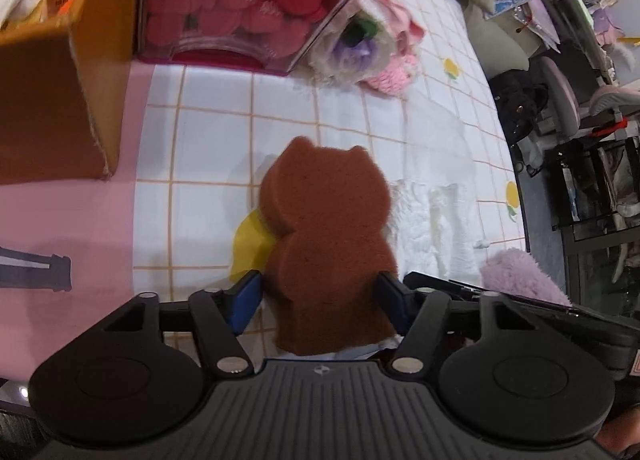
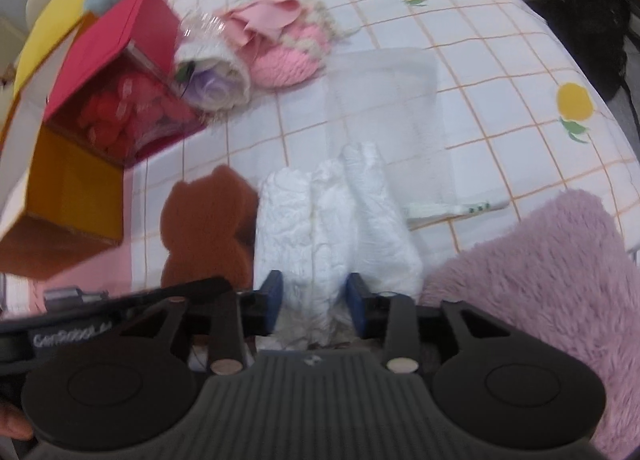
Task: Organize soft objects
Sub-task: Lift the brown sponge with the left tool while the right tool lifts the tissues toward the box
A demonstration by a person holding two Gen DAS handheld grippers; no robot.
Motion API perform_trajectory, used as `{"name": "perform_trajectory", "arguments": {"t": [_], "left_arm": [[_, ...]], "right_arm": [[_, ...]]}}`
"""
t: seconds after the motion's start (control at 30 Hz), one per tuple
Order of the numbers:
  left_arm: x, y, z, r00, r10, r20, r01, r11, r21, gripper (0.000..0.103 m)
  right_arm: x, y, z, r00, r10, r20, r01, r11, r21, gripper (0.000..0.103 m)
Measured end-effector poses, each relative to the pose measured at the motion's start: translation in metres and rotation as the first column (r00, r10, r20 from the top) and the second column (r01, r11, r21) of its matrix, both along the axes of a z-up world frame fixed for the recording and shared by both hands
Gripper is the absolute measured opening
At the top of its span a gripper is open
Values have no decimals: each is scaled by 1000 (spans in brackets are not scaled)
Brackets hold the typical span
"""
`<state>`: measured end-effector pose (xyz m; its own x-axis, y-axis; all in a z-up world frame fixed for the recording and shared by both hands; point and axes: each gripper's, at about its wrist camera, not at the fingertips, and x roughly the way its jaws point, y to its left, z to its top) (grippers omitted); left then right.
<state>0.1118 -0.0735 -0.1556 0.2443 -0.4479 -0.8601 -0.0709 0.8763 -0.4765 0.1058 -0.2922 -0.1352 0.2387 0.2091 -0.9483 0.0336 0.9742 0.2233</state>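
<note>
My left gripper (image 1: 320, 296) is shut on a brown bear-shaped sponge (image 1: 328, 236), held above the checked bed cover; the sponge also shows in the right wrist view (image 2: 208, 227). My right gripper (image 2: 314, 300) is shut on a crumpled white diaper (image 2: 336, 219), right beside the sponge. The diaper shows in the left wrist view (image 1: 436, 227) to the sponge's right. A fluffy lilac cloth (image 2: 552, 284) lies at the right, also seen in the left wrist view (image 1: 520, 276).
An open cardboard box (image 1: 52, 91) and a clear box of red plush pieces (image 1: 240, 3) stand at the far left. A rolled white bundle (image 2: 216, 71) and pink knit items (image 2: 284, 47) lie behind. A clear bag (image 2: 384, 107) lies mid-bed. The bed edge (image 1: 516, 163) is at the right.
</note>
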Motion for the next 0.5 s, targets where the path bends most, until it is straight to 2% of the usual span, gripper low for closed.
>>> {"name": "perform_trajectory", "arguments": {"t": [0.13, 0.3, 0.33, 0.4, 0.5], "left_arm": [[-1, 2, 1, 1000, -1, 7, 1, 1000, 4, 63], [-2, 3, 3, 1000, 3, 20, -3, 1000, 13, 57], [-3, 2, 5, 1000, 0, 31, -1, 1000, 20, 53], [-4, 3, 8, 999, -4, 46, 3, 1000, 28, 48], [-5, 5, 13, 998, -5, 62, 4, 1000, 30, 41]], "right_arm": [[4, 12, -8, 997, 60, -43, -64, 994, -91, 44], [8, 18, -16, 994, 85, -72, -93, 987, -129, 44], [7, 19, -16, 993, 96, -65, -104, 985, -138, 42], [4, 21, -15, 993, 110, -50, -115, 986, -121, 20], [3, 14, -13, 996, 79, -32, -82, 993, -89, 13]]}}
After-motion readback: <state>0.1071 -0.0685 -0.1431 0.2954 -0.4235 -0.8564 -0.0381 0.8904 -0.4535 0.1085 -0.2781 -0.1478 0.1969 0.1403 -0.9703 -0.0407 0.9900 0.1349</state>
